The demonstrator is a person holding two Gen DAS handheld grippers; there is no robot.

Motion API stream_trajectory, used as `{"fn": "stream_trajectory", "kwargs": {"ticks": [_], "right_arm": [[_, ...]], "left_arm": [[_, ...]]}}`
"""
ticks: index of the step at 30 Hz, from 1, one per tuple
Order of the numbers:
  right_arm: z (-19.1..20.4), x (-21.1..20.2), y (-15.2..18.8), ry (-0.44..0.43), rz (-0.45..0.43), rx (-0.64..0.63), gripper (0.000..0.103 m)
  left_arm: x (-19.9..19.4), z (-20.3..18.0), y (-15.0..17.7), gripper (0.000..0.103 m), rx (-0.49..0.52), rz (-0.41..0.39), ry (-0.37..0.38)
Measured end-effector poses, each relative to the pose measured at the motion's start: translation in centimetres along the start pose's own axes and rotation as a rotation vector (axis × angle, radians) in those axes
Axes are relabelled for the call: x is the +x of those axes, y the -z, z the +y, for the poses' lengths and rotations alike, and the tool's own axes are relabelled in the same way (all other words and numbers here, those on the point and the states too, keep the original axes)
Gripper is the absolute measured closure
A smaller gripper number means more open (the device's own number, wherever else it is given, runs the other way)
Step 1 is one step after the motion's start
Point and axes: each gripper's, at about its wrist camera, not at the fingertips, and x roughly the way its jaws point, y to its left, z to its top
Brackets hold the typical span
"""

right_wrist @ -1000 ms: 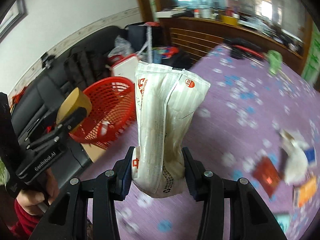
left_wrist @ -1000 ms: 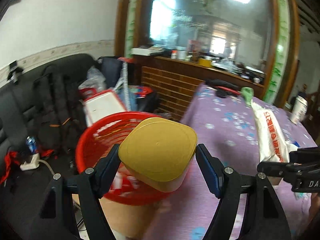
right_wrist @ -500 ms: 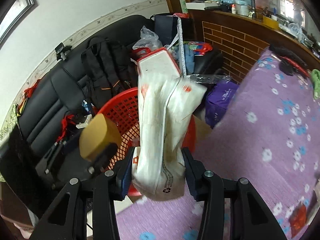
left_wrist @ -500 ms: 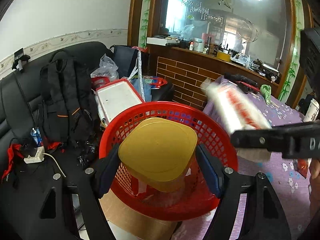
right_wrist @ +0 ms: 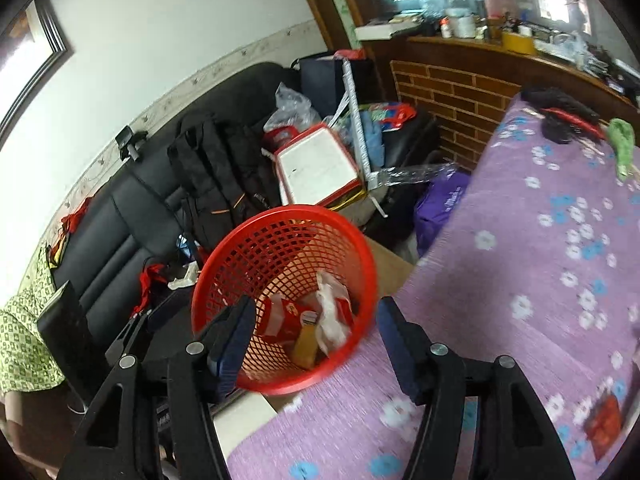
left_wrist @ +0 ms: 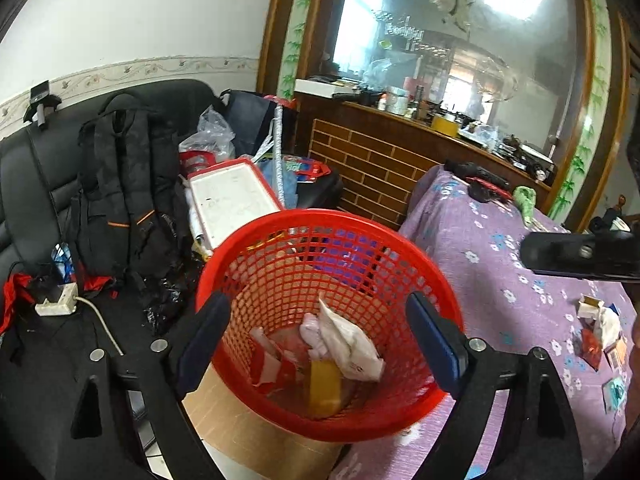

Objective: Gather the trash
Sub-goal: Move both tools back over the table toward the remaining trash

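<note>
Left wrist view: red mesh basket holds crumpled wrappers; both tools wide, empty.

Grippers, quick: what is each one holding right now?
Left gripper: open, holding nothing, over the red basket.
Right gripper: open, holding nothing.

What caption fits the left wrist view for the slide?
Left gripper, jaws open and empty, above the red basket holding the yellow tub and white bag; more litter on the purple tablecloth.
</note>
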Motion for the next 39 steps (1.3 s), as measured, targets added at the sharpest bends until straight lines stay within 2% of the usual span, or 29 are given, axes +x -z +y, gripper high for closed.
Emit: {"fn": "stream_trajectory", "kwargs": {"ticks": [10,18,23,29,39], "right_arm": [[-4.0,-6.3,6.2,0.052,-0.031,0.052,0.033],[-8.1,-10.3,10.3,0.086,-0.062,0.139,0.033],[-10.4,-12.2,12.5,0.147,-0.088,0.181,0.033],[-13.5,-14.5,14.6,0.199,-0.121,0.255,0.033],[-18.0,-18.0,17.8,0.268,-0.171,0.367,0.033]], "left_arm": [[-1.3,-3.7,0.1,0.010,0.056,-0.017,0.017],[-1.5,-3.7,-0.3,0.010,0.007,-0.005,0.019],[-2.2,-6.1,0.1,0.010,0.061,-0.004,0.040],[-2.8,-9.9,0.9,0.010,0.116,0.018,0.109],[-3.5,-18.4,3.3,0.010,0.256,0.069,0.245]]}}
